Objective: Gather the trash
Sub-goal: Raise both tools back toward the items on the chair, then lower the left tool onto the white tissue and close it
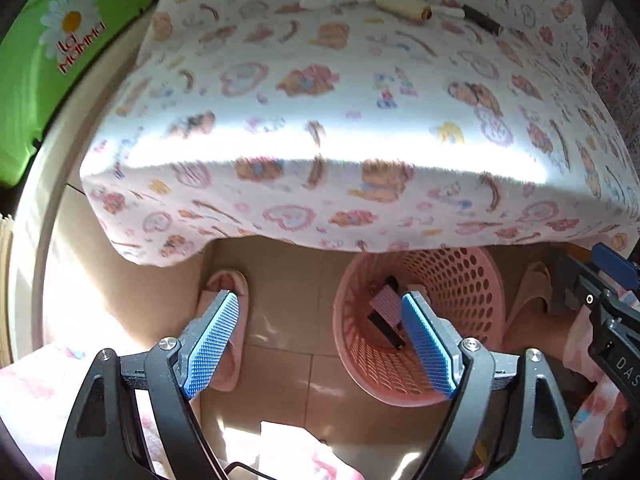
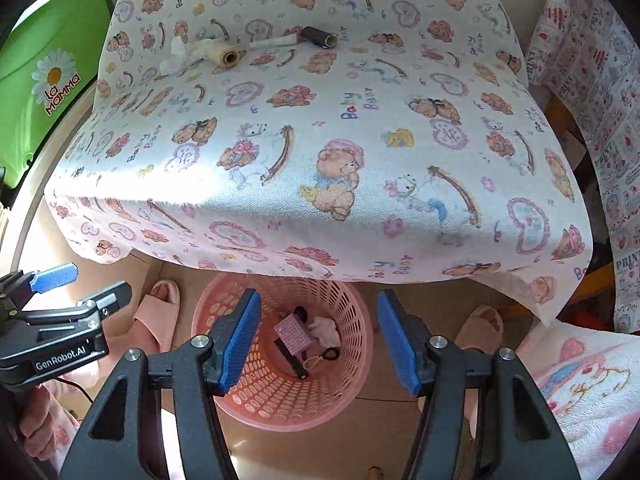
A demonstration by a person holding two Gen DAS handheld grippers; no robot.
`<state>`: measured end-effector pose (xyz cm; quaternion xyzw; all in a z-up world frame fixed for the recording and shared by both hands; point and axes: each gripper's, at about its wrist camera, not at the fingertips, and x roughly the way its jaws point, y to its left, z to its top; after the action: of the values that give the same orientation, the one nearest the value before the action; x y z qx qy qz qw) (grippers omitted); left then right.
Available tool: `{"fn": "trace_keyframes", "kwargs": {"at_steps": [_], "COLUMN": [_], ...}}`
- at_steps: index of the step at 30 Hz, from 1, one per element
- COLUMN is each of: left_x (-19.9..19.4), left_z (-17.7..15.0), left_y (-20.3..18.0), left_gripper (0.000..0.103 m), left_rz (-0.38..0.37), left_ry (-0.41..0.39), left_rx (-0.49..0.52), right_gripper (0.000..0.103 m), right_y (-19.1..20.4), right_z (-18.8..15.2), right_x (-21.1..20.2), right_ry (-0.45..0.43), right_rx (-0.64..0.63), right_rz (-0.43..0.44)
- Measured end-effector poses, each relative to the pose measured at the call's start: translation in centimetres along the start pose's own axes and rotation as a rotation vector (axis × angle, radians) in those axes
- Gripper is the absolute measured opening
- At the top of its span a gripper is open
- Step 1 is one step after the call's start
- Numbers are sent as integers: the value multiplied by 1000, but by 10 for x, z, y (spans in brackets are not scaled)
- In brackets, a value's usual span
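Note:
A pink perforated basket (image 2: 352,320) stands on the floor under the table's near edge; it also shows in the left wrist view (image 1: 472,280). Inside lie a pink checked packet (image 2: 294,334), a white crumpled tissue (image 2: 326,330) and dark bits. On the far side of the table lie a cream thread spool (image 2: 226,56), a dark spool (image 2: 320,37), a white stick (image 2: 272,43) and crumpled tissue (image 2: 174,58). My right gripper (image 2: 318,338) is open and empty above the basket. My left gripper (image 1: 320,340) is open and empty, just left of the basket.
A teddy-bear print cloth (image 2: 320,140) covers the table. A green box (image 2: 44,80) stands at the left. Pink slippers (image 2: 158,312) sit on the tiled floor either side of the basket. A printed fabric (image 2: 592,80) hangs at the right.

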<state>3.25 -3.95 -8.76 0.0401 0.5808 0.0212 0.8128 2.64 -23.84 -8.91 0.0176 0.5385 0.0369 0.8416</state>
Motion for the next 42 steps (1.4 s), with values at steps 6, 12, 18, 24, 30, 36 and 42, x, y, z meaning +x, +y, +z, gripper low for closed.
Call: {"fn": "trace_keyframes", "kwargs": {"at_steps": [6, 12, 18, 24, 30, 36, 42], "left_x": [-30, -71, -87, -84, -81, -46, -19], "left_z": [4, 7, 22, 59, 109, 116, 123], "left_y": [21, 22, 24, 28, 35, 52, 66], "left_gripper": [84, 95, 101, 101, 101, 101, 101], "left_rz": [-49, -105, -119, -107, -75, -117, -148], "left_ry": [-123, -374, -444, -433, -455, -396, -271], "left_rx": [-54, -91, -90, -39, -3, -97, -198], "right_gripper": [62, 72, 73, 76, 76, 76, 76], "right_y": [0, 6, 9, 1, 0, -4, -3], "right_z": [6, 3, 2, 9, 14, 20, 34], "right_x": [-14, -35, -52, -69, -66, -56, -46], "right_ry": [-46, -150, -239, -321, -336, -330, -337], "right_rx": [-2, -34, -48, -29, -50, -47, -58], "right_rz": [1, 42, 37, 31, -8, -38, -61]}}
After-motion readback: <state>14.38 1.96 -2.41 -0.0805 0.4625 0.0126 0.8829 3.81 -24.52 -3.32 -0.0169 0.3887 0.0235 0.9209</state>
